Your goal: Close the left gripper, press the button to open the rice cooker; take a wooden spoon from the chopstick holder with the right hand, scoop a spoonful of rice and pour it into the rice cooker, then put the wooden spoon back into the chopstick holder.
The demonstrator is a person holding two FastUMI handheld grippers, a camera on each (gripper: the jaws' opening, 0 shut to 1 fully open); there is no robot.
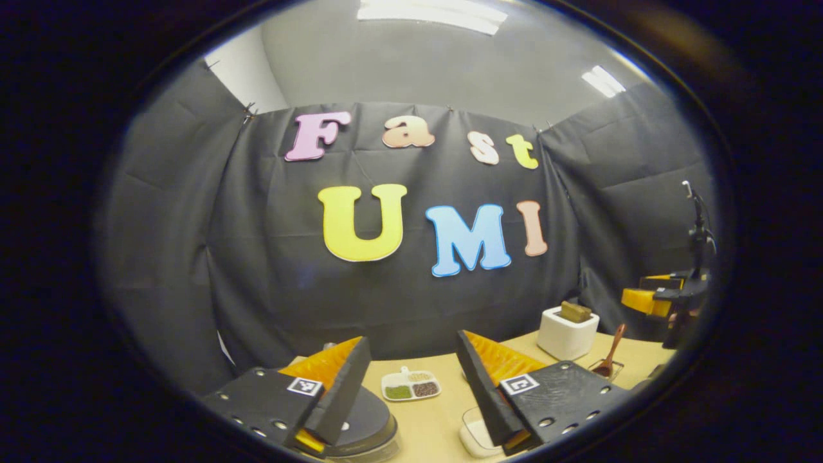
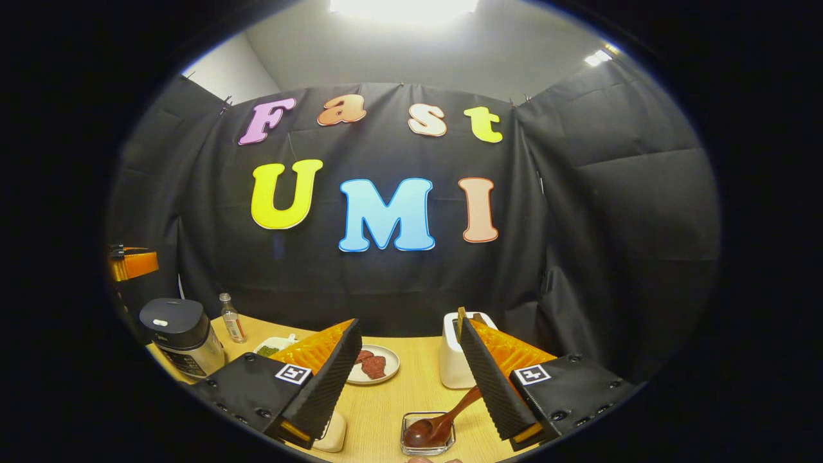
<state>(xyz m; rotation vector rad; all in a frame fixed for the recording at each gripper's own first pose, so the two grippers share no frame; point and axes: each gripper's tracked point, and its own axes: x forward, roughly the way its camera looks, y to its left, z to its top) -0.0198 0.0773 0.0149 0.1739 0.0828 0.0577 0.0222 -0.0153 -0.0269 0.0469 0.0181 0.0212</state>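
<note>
Both grippers hang above a wooden table (image 2: 411, 386), fingers spread apart and holding nothing. Between the right gripper (image 2: 411, 379) fingers, a wooden spoon (image 2: 443, 421) rests in a small glass dish (image 2: 427, 437), just in front of the white chopstick holder (image 2: 453, 360). The closed rice cooker (image 2: 180, 334) stands well left of that holder near the table's edge, and it sits just under the left gripper (image 1: 411, 386).

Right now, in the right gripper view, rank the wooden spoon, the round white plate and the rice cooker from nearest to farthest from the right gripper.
1. Brown wooden spoon: between the right gripper fingers, bowl resting in a small clear glass dish.
2. Round white plate holding red pieces: just beyond, left of centre.
3. Black-lidded rice cooker: far left.
</note>
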